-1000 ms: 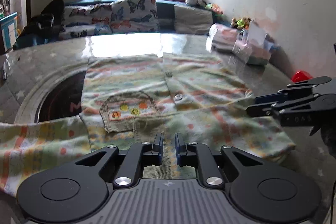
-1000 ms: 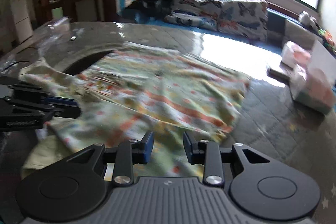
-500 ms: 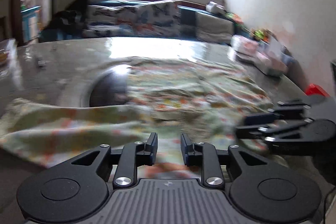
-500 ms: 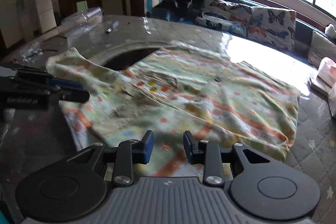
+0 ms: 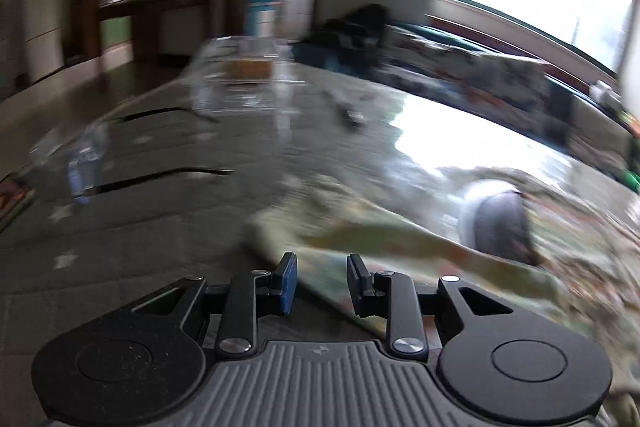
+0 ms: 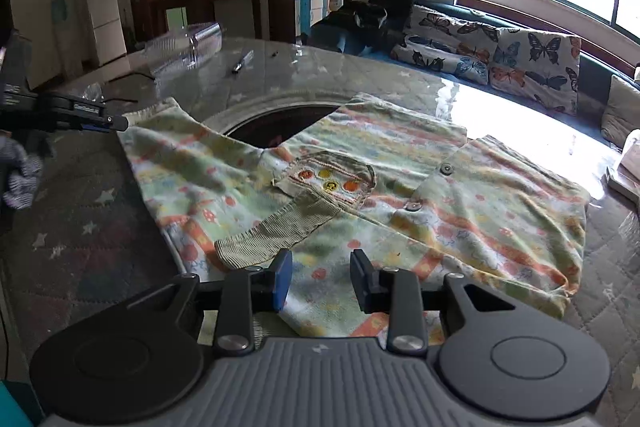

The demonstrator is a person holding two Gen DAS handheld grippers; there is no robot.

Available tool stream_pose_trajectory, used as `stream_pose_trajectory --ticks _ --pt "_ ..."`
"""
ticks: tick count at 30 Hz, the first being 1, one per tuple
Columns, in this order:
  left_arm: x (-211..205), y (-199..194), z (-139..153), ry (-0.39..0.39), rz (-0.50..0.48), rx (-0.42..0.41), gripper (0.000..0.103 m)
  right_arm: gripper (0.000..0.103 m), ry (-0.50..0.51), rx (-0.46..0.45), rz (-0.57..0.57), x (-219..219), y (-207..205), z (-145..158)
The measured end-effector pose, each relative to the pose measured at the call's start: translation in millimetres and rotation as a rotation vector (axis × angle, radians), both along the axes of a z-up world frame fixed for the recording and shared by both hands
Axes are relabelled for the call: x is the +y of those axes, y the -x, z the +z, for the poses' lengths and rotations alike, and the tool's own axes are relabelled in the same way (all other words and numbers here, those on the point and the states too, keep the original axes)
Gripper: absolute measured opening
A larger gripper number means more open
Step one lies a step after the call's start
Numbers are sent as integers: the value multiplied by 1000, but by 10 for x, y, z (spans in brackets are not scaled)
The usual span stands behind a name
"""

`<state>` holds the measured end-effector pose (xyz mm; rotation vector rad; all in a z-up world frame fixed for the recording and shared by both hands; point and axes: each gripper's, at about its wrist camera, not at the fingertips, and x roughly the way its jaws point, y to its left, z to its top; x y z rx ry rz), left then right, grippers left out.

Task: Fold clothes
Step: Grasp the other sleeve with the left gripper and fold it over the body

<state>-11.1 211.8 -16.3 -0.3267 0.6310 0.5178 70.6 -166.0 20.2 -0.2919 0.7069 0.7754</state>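
Observation:
A small pastel cardigan (image 6: 420,195) with green, yellow and orange print, two buttons and a patch pocket lies spread flat on the round table (image 6: 80,235). Its left sleeve (image 6: 180,155) stretches out to the left. My right gripper (image 6: 322,281) hovers open over the near hem, nothing pinched between its pads. My left gripper (image 5: 322,283) stands open just above the sleeve's end (image 5: 288,231), the cloth lying below the gap; this view is blurred by motion. In the right wrist view the left gripper (image 6: 120,124) sits at the sleeve's tip.
A dark round recess (image 6: 280,123) in the table shows beside the cardigan. Clear plastic containers (image 6: 188,43) and a pen (image 6: 242,62) lie at the far side. A sofa with butterfly cushions (image 6: 500,55) runs behind. A striped sleeve (image 6: 20,179) shows at left.
My left gripper swung left from the cardigan's hem to the sleeve's end, rolling, its jaws spreading a little. My right gripper shifted slightly over the hem and stays open.

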Motion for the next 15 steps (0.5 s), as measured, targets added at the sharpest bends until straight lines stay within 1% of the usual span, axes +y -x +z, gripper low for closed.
stream_pose_trajectory --ticks 2,5,7,9,11,12,15 --pt "118 -26 -26 11 44 0 29 32 1 -2 -2 -17 9 13" --pt "255 -84 -62 18 76 10 28 32 -1 1 -6 -41 26 26" --pt "282 -130 -87 27 73 13 28 32 -3 1 -8 -56 38 37" --pt "284 -162 -97 20 65 18 27 32 -7 3 -13 -67 54 36" --pt "276 -179 -105 17 51 15 19 32 -11 1 -20 -87 60 43" --pt "281 -178 -106 30 44 7 11 32 -15 1 -25 -105 65 50" --pt "265 -144 -31 63 37 -30 8 32 -24 -2 -38 -151 82 68"
